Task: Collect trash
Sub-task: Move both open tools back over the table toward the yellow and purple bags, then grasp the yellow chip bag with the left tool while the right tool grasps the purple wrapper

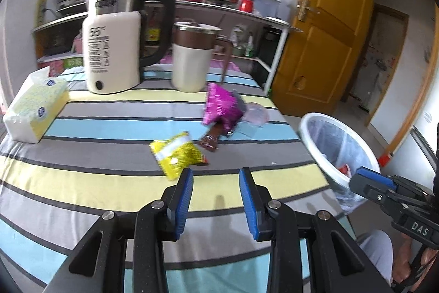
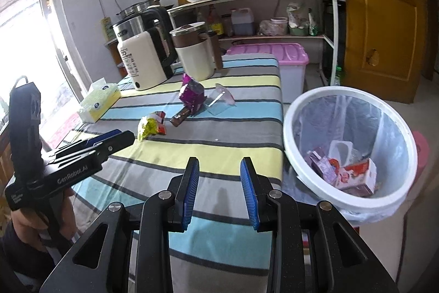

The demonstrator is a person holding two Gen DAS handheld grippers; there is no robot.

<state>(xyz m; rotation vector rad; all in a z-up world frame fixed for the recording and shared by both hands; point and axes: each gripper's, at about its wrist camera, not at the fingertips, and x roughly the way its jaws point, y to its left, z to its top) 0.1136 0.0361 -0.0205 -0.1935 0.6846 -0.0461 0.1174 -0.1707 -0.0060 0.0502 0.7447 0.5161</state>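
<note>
A crumpled yellow snack wrapper (image 1: 177, 155) lies flat on the striped surface. Beyond it lie a small brown foil wrapper (image 1: 210, 137), a crumpled magenta foil bag (image 1: 221, 108) and a clear plastic cup (image 1: 256, 114) on its side. A white lined waste bin (image 2: 349, 153) beside the surface holds discarded cartons (image 2: 348, 172).

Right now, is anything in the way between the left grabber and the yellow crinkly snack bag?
Nothing visible blocks it. The open left gripper sits just short of the yellow crinkly snack bag, with only bare striped tablecloth between. The brown wrapper and purple foil packet lie farther back.
</note>
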